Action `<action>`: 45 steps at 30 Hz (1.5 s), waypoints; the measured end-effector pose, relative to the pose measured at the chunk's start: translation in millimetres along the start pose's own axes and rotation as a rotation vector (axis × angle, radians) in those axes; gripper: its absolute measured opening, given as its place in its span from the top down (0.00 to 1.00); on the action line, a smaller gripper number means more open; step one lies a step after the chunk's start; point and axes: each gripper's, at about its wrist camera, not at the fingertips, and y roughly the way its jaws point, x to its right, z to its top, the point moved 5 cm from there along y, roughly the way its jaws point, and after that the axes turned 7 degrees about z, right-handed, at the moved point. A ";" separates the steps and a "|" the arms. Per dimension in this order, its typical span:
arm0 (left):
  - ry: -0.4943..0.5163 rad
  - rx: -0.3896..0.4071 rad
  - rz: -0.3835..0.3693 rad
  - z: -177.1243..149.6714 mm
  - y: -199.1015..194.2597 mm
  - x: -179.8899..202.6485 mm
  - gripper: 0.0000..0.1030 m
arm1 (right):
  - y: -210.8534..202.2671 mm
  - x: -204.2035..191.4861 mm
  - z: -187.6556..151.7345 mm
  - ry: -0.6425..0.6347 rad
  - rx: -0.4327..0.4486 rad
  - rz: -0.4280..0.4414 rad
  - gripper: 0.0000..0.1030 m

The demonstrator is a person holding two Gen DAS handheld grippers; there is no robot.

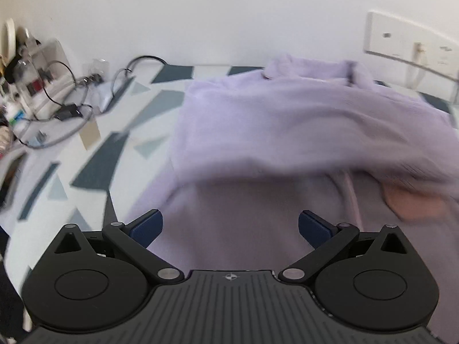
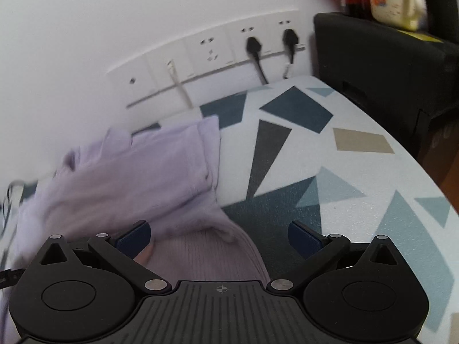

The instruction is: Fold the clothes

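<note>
A lilac knitted garment [image 1: 287, 120] lies on a table with a blue and grey geometric cloth [image 1: 94, 166]. Its upper layer is folded over the lower part and is blurred. My left gripper [image 1: 230, 228] is open and empty, its blue pads [image 1: 145, 228] above the garment's lower part. In the right wrist view the garment [image 2: 129, 177] lies left of centre, with a ribbed hem [image 2: 206, 258] between the fingers. My right gripper [image 2: 219, 239] is open and empty over that hem. A pinkish patch [image 1: 413, 203] shows under the fold at right.
Cables, a plug adapter and cluttered boxes [image 1: 43, 86] sit at the table's far left. Wall sockets with two black plugs [image 2: 254, 47] are behind the table. A black cabinet [image 2: 387, 66] with a cream mug [image 2: 393, 0] stands at right. The tablecloth [image 2: 330, 172] extends right of the garment.
</note>
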 end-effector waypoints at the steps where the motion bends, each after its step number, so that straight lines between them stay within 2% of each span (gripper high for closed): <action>1: 0.014 -0.007 -0.028 -8.1 -4.2 -2.2 0.00 | 0.9 0.2 -2.9 -0.013 -0.023 -0.004 0.01; 5: 0.099 -0.019 -0.022 -34.0 -11.9 -20.6 0.00 | -9.4 -6.1 -28.6 -0.022 -0.069 -0.052 0.01; 10: 0.106 -0.013 -0.075 -59.4 -23.1 -55.5 0.00 | -34.7 -24.2 -67.2 -0.063 -0.063 -0.120 0.01; 13: 0.136 0.006 -0.028 -74.7 -23.0 -78.6 0.00 | -38.1 -44.4 -90.6 -0.049 -0.067 -0.162 0.01; 15: 0.173 0.014 -0.012 -85.8 -21.0 -92.0 0.00 | -36.7 -65.2 -107.8 -0.052 -0.092 -0.147 0.01; 17: 0.226 0.019 -0.026 -96.2 -20.8 -100.5 0.00 | -33.4 -84.2 -122.4 -0.067 -0.123 -0.133 0.01; 21: 0.258 0.031 -0.080 -111.7 -20.5 -114.5 0.00 | -23.8 -98.6 -138.4 -0.040 -0.141 -0.200 0.01; 25: 0.184 -0.006 -0.165 -114.7 -12.1 -126.9 0.00 | -17.6 -101.5 -145.2 -0.114 -0.127 -0.265 0.01; 28: 0.093 -0.042 -0.238 -113.5 -1.5 -141.3 0.00 | -18.7 -100.1 -146.1 -0.101 -0.093 -0.265 0.01; 33: 0.150 0.015 -0.268 -120.2 -3.6 -145.0 0.00 | -15.1 -98.4 -144.7 -0.088 -0.046 -0.292 0.01; 40: 0.244 0.064 -0.379 -142.9 -18.4 -160.0 0.00 | -24.0 -94.2 -144.9 -0.086 -0.012 -0.274 0.01; 45: 0.241 0.045 -0.371 -140.7 -19.0 -156.6 0.00 | -31.9 -90.5 -144.8 -0.083 0.006 -0.255 0.01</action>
